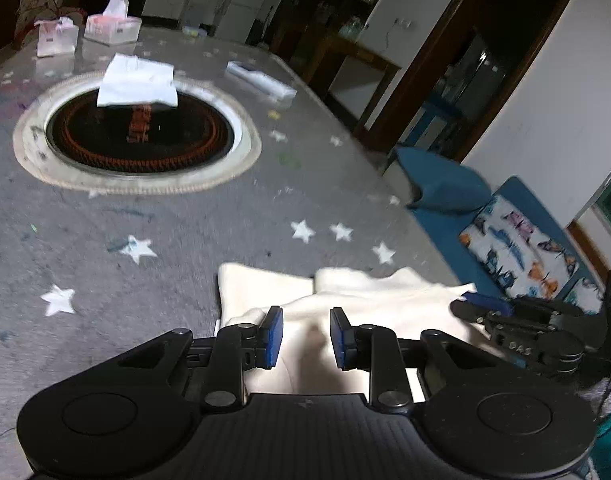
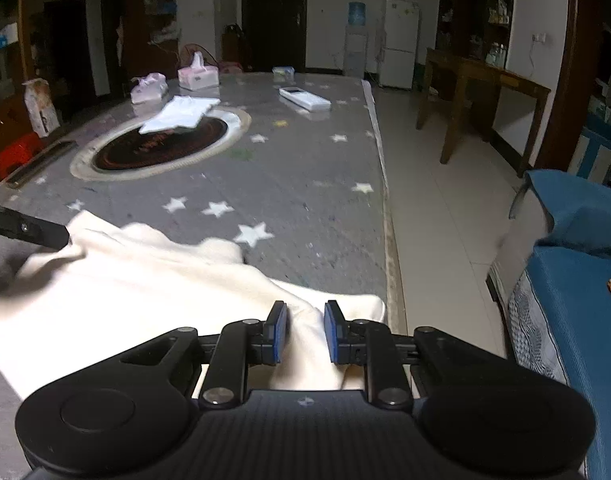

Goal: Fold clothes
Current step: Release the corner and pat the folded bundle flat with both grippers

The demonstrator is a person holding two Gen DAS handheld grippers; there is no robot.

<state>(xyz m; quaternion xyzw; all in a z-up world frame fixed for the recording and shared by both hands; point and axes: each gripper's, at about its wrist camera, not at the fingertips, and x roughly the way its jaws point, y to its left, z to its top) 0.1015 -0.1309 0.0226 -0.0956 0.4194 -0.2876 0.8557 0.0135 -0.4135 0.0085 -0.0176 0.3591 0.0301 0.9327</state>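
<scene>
A cream garment [image 1: 385, 300] lies bunched at the near edge of the grey star-patterned table [image 1: 185, 232]; it also shows in the right wrist view [image 2: 125, 280]. My left gripper [image 1: 306, 336] has its blue pads closed in on a raised fold of the cloth. My right gripper [image 2: 304, 332] pinches a ridge of the same cloth near the table's right edge. The right gripper shows in the left wrist view [image 1: 477, 312] at the garment's right corner. A folded white garment [image 2: 181, 114] lies farther back on the round black hotplate [image 2: 161, 146].
Tissue packs [image 2: 197, 74] and a white flat box [image 2: 305, 100] sit at the table's far end. A blue sofa [image 2: 577, 280] with a patterned cushion [image 1: 521, 248] stands right of the table. A wooden table [image 2: 481, 92] stands beyond on the tiled floor.
</scene>
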